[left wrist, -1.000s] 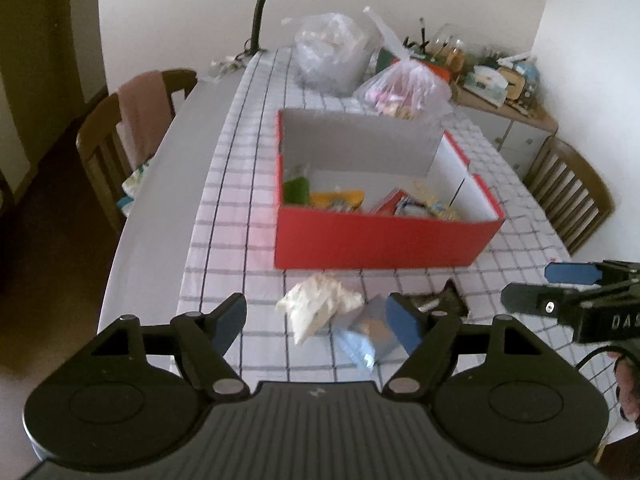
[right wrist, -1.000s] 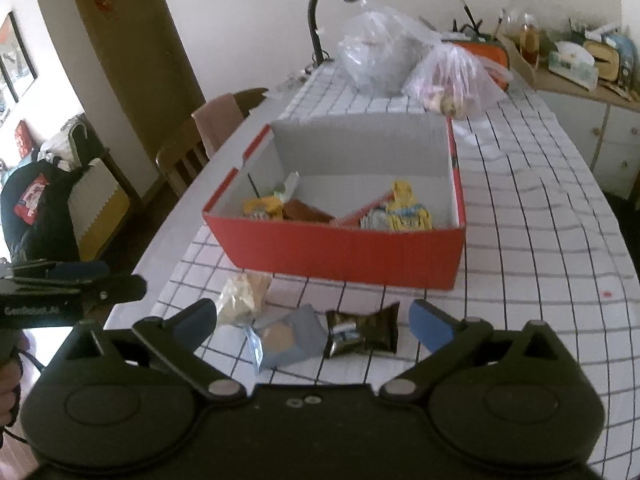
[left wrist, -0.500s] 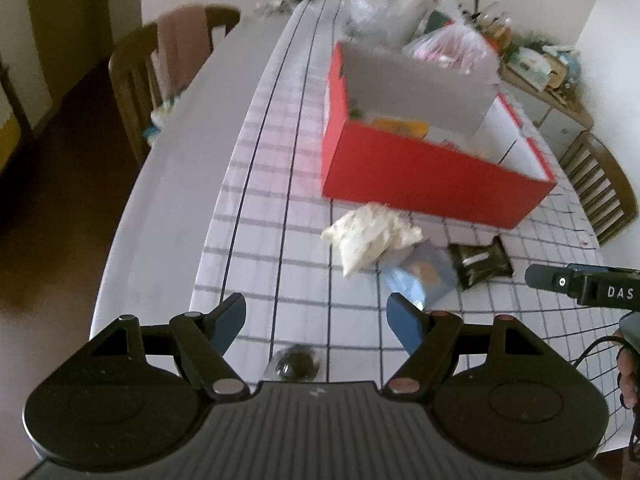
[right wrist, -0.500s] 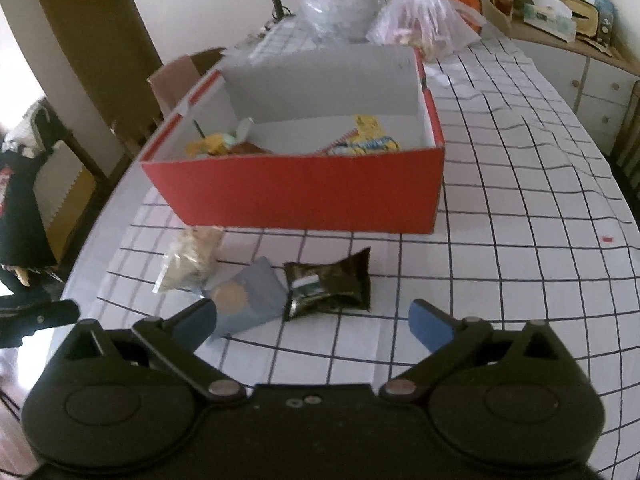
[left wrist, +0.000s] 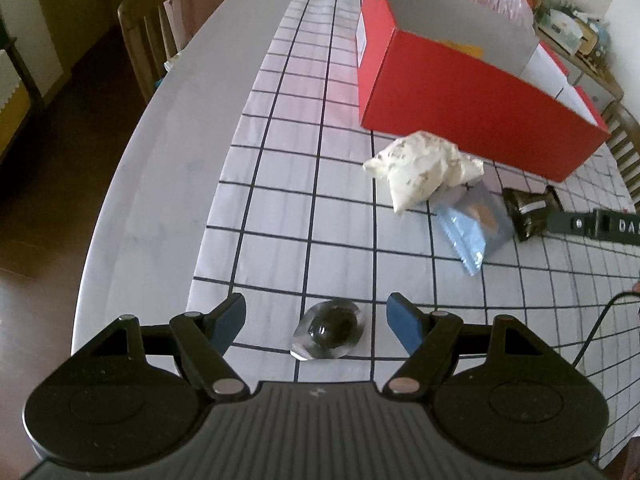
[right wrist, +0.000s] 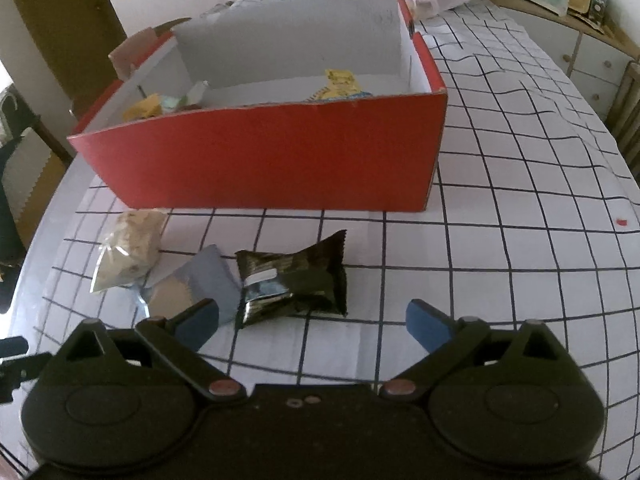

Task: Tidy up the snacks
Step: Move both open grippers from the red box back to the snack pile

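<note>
Between my left fingers (left wrist: 316, 322) lay a small clear-wrapped dark candy (left wrist: 329, 329) on the checked cloth (left wrist: 280, 208), about midway in the gap and a little nearer the gripper body than the tips. My left jaws stood wide open, both blue pads clear of the wrapper. Ahead of them and off to the right sat a pale crumpled bag (left wrist: 424, 166), its far end overlapping a blue packet (left wrist: 476, 222), with a dark packet (left wrist: 530, 210) just beyond that. Farther ahead stood the red box (left wrist: 472, 100), open at the top.

Ahead of my right gripper (right wrist: 314, 322), the dark packet (right wrist: 292, 280) lay in line with the gap, just past the tips and nearer my left-hand finger than the other. My right jaws were also spread wide and gripped nothing. That left-hand finger (right wrist: 198, 318) lay across the near corner of the blue packet (right wrist: 192, 286) in this view; whether it touched, I could not tell. The blue packet touched the dark one's left end, and the pale bag (right wrist: 130, 248) sat farther left, its lower edge over the blue packet. Beyond them all, the red box (right wrist: 272, 160) stood square across the cloth (right wrist: 500, 240), with yellow and other wrappers showing above its near wall. My right finger showed at the right edge of the left camera's view, beside the dark packet.
</note>
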